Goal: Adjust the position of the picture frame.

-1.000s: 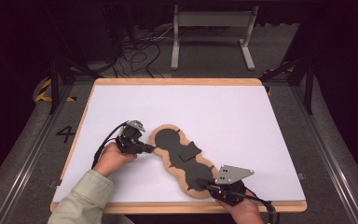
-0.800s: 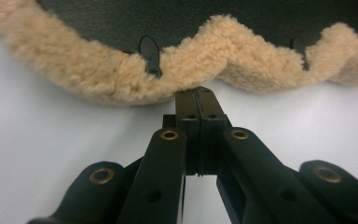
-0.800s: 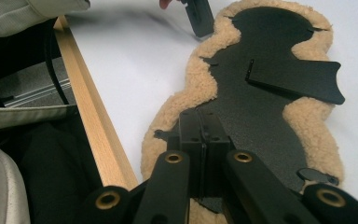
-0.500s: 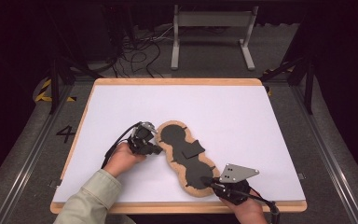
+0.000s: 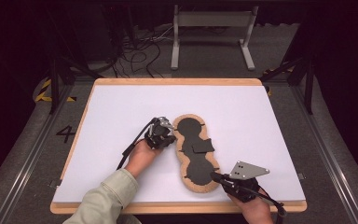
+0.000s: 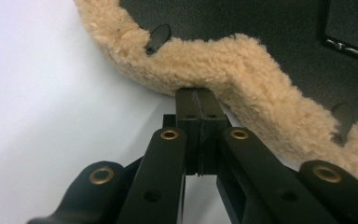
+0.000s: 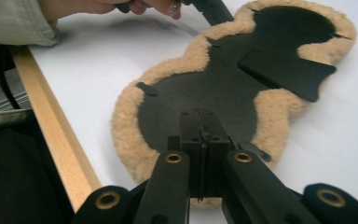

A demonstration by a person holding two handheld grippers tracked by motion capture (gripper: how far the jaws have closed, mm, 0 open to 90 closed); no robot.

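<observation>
A peanut-shaped sheepskin pad (image 5: 196, 154), black in the middle with a tan fleece border, lies flat on the white table (image 5: 121, 107) near its front edge; from the high view the left gripper (image 5: 168, 138) sits at the pad's left rim and the right gripper (image 5: 214, 176) at its near end; the left gripper view adds that its jaws are pressed together, empty, tips touching the fleece edge (image 6: 205, 70); the right gripper view shows its jaws likewise closed on nothing, over the black centre, plus a small black flap (image 7: 286, 70) and the person's sleeve (image 7: 14, 21).
</observation>
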